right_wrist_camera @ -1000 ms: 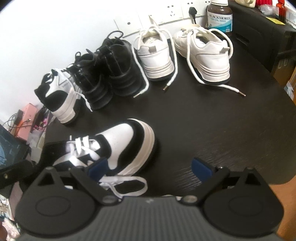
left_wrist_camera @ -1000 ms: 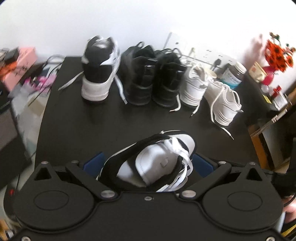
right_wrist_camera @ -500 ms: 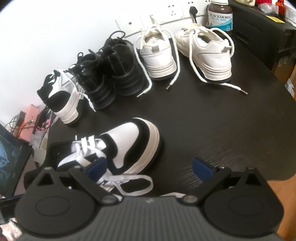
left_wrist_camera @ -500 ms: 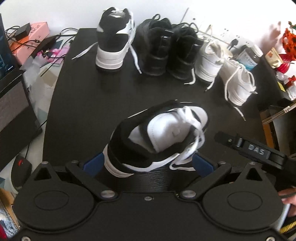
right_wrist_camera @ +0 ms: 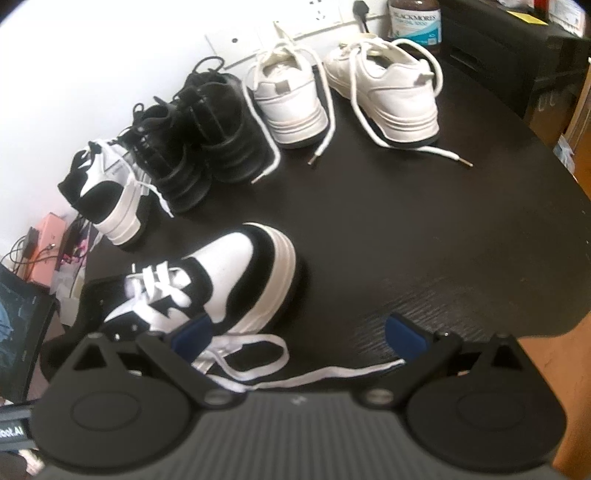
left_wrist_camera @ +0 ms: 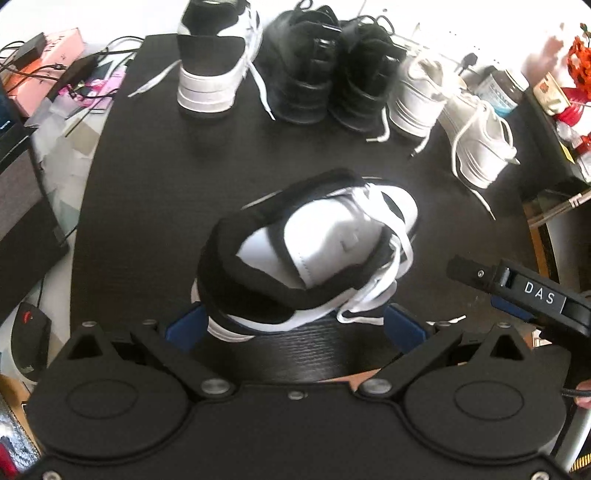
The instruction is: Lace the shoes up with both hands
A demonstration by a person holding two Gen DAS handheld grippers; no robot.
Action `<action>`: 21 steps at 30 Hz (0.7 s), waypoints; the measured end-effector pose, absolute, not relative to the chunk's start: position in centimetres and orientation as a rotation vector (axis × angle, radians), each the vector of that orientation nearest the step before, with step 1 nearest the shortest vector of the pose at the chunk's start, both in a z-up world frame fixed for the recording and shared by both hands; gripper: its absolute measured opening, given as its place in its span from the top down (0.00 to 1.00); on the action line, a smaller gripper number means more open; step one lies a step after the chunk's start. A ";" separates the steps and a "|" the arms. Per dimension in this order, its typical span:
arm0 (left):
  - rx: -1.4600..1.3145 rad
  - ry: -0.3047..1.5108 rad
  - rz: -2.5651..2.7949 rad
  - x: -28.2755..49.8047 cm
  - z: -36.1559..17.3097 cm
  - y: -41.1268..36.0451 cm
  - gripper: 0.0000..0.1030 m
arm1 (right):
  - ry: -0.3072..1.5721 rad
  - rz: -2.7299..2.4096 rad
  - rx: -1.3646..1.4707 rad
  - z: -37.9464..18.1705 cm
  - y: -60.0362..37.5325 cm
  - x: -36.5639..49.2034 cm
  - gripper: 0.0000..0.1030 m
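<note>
A: Far left, off the table (left_wrist_camera: pixel 155 206)?
B: Pink box (left_wrist_camera: pixel 55 55), cables, a dark mouse (left_wrist_camera: pixel 31 328) lower down. All beside the dark table, not on it.

A: Back row, left to right.
B: Black-and-white sneaker (left_wrist_camera: pixel 214 62), heel toward the left camera, white lace ends trailing both sides. Then two black shoes (left_wrist_camera: pixel 332 70) touching each other. Then two white sneakers (left_wrist_camera: pixel 447 107), laces loose on the table. A brown supplement bottle (right_wrist_camera: pixel 415 18) stands behind the right-hand white one, against the wall sockets.

A: The work shoe?
B: Front sneaker (left_wrist_camera: pixel 306 254), black and white, near the front edge, well apart from the row. Heel toward the left gripper (left_wrist_camera: pixel 293 328), toe pointing away and right. It looks tilted; slightly blurred, so not sure.

A: Its lace (right_wrist_camera: pixel 258 354)?
B: White, loose. One loop lies on the table beside the sole; one end runs right, across the front of the right gripper (right_wrist_camera: pixel 301 338).

A: Grippers?
B: Left: jaws spread wide, the heel sits between the blue pads, no contact visible. Right: jaws also wide apart, holding nothing; left pad just beside the shoe's side, lace passing below.

A: Far right?
B: In the left view, the right tool's black body marked "DAS". Red clutter on a side shelf.
</note>
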State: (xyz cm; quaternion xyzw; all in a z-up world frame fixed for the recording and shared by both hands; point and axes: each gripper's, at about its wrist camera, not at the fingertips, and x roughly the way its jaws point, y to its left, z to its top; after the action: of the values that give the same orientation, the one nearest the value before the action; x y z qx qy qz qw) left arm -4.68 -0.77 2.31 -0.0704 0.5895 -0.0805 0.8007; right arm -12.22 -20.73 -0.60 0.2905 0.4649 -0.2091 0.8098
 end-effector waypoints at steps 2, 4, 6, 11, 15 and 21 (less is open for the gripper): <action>-0.138 1.273 -0.171 -4.7 2.2 -1.1 0.00 | 0.996 -0.450 0.631 -0.7 -20.9 -12.5 0.03; -0.127 1.277 -0.169 -4.6 2.2 -1.3 0.00 | 1.000 -0.453 0.641 -0.7 -21.0 -12.7 0.03; -0.120 1.279 -0.168 -4.6 2.2 -1.4 0.00 | 1.001 -0.459 0.647 -0.8 -21.2 -12.8 0.03; -0.101 1.286 -0.170 -4.4 2.1 -1.5 0.00 | 1.004 -0.469 0.665 -1.1 -21.3 -13.1 0.03; -0.081 1.302 -0.177 -4.3 1.8 -1.4 0.00 | 1.008 -0.470 0.673 -1.2 -21.2 -13.0 0.03; 0.030 1.215 -0.199 -4.5 3.6 -1.5 0.00 | 0.969 -0.437 0.679 -0.5 -21.3 -12.7 0.03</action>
State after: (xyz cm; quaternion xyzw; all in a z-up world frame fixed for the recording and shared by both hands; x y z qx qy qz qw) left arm -4.46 -1.54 3.64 0.0142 0.5697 -0.0933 0.8164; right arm -12.73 -21.30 -0.50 0.3176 0.4531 -0.2045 0.8075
